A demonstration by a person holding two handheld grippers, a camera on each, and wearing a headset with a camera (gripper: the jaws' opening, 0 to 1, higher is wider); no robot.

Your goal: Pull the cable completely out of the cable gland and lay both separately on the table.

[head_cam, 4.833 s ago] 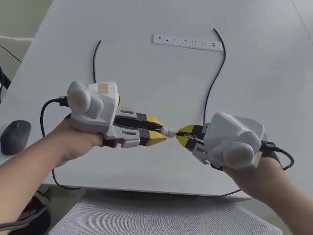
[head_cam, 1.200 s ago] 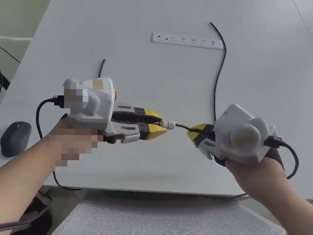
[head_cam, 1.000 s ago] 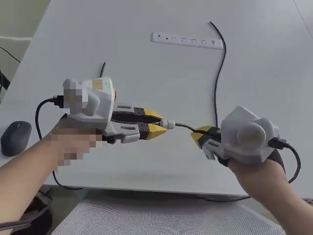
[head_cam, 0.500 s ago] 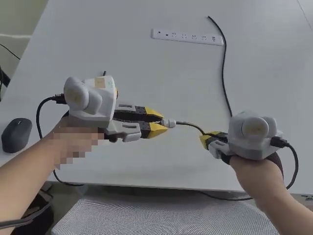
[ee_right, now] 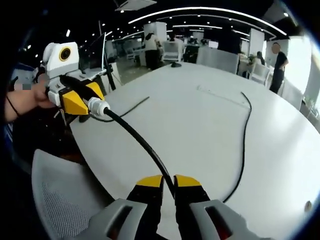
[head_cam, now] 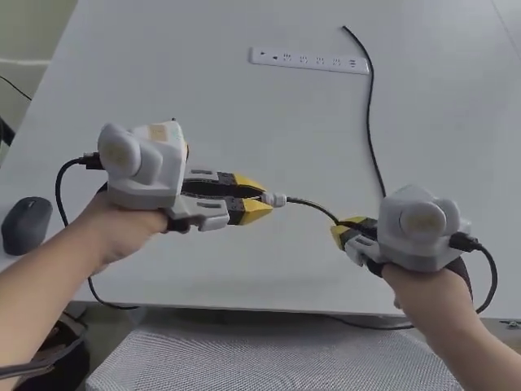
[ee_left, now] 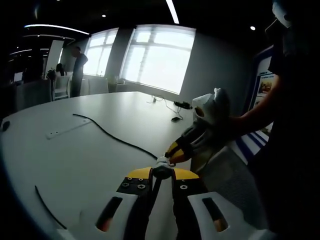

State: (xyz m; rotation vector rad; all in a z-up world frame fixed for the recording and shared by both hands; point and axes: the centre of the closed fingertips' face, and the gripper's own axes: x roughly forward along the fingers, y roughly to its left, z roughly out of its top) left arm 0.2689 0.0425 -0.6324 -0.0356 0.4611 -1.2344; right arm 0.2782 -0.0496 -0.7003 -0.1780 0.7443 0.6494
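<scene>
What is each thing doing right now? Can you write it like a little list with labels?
left gripper: jaws shut on the cable gland
right gripper: jaws shut on the cable
cable: runs from the gland to the right gripper, then trails over the table
pulled out yet: no, the cable goes into the gland
held where: both in the air above the table's near edge
also in view: power strip, mouse
</scene>
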